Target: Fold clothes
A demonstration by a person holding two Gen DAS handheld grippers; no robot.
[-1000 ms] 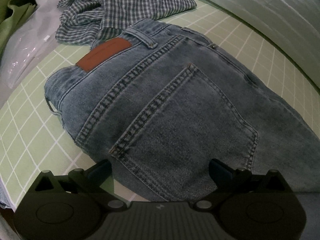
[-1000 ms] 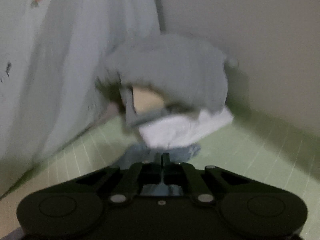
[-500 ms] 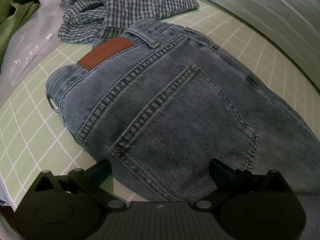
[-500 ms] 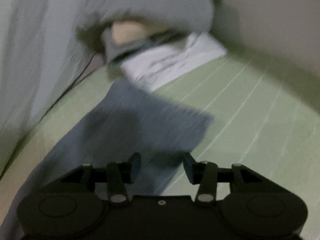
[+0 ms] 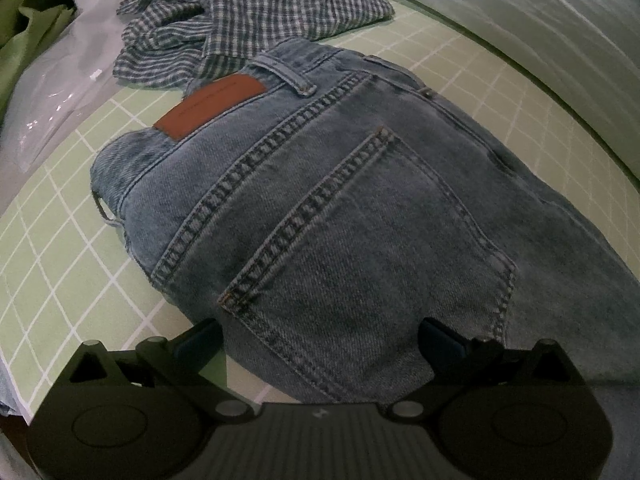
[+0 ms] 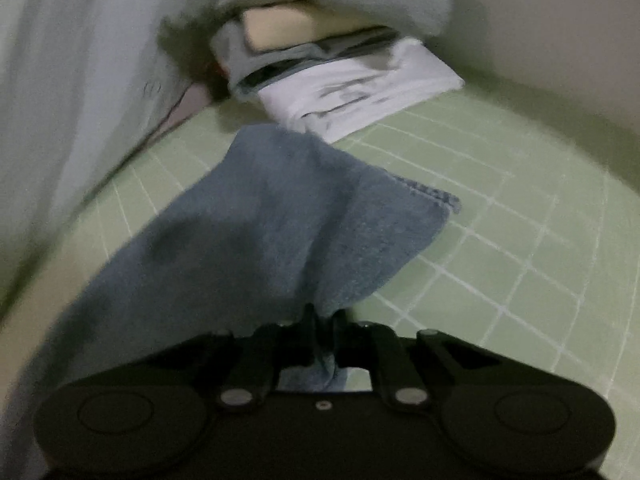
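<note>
The green gridded surface [image 5: 60,240] carries the whole job, and the biggest thing on it is the pair of blue jeans [image 5: 340,208], laid back-side up with the rear pocket and the brown leather patch [image 5: 210,110] facing me. A checked shirt [image 5: 248,16] lies crumpled just beyond the waistband, touching it. At the far end, in my right view, the jeans leg [image 6: 280,232] runs away from me toward a stack of folded clothes [image 6: 340,80] against the wall; the hem lies on the grid close in front of that stack.

What has just changed is on the right. My right tongs [image 6: 323,320] are clenched on a bunch of denim at the side edge of the leg, with cloth pinched between the fingers. Half a second ago they stood apart over the leg; a second ago they were shut, higher up and aimed at the stack. I read that as a fresh grasp, so the leg should now be ready to carry over toward the waist.

My left tongs [image 5: 320,336] are released, jaws wide either side of the pocket's lower end, pinching nothing. That view is the same as a second ago: the jeans' seat has not shifted.
</note>
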